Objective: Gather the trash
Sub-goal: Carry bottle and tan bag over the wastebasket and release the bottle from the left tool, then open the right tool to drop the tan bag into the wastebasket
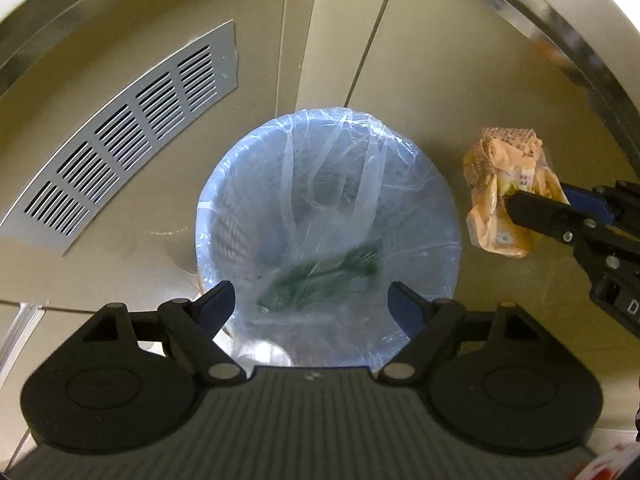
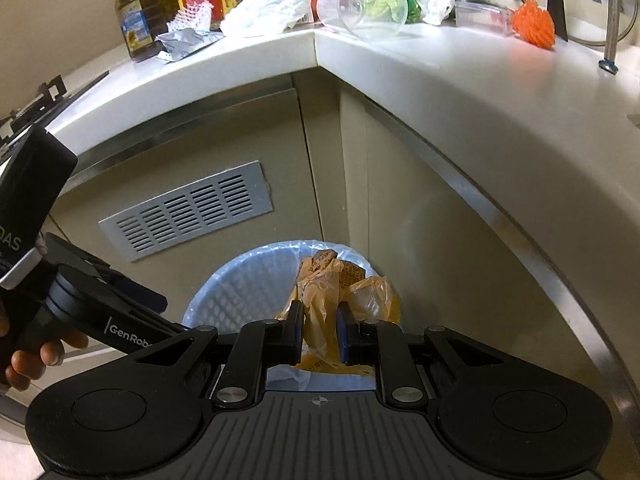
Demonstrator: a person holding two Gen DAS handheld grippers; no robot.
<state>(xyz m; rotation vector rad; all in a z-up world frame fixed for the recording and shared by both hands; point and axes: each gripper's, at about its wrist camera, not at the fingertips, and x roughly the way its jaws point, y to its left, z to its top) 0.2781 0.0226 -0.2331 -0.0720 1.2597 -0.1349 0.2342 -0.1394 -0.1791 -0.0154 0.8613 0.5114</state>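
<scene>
A blue trash bin [image 1: 224,184] lined with a clear bag stands on the floor in the cabinet corner; a green sprig [image 1: 320,276] lies inside. My left gripper [image 1: 312,304] is open and empty right above the bin. My right gripper [image 2: 319,330] is shut on a crumpled yellow-brown wrapper [image 2: 320,280], held above the bin's [image 2: 224,292] right rim. In the left wrist view the wrapper [image 1: 500,176] hangs to the right of the bin with the right gripper [image 1: 540,208] on it.
A grey vent grille [image 2: 188,210] is set in the cabinet door behind the bin. On the white countertop [image 2: 440,64] lie oil bottles [image 2: 136,12], a tipped clear cup [image 2: 360,4], white plastic bags [image 2: 268,4], orange netting [image 2: 536,24] and foil [image 2: 184,42].
</scene>
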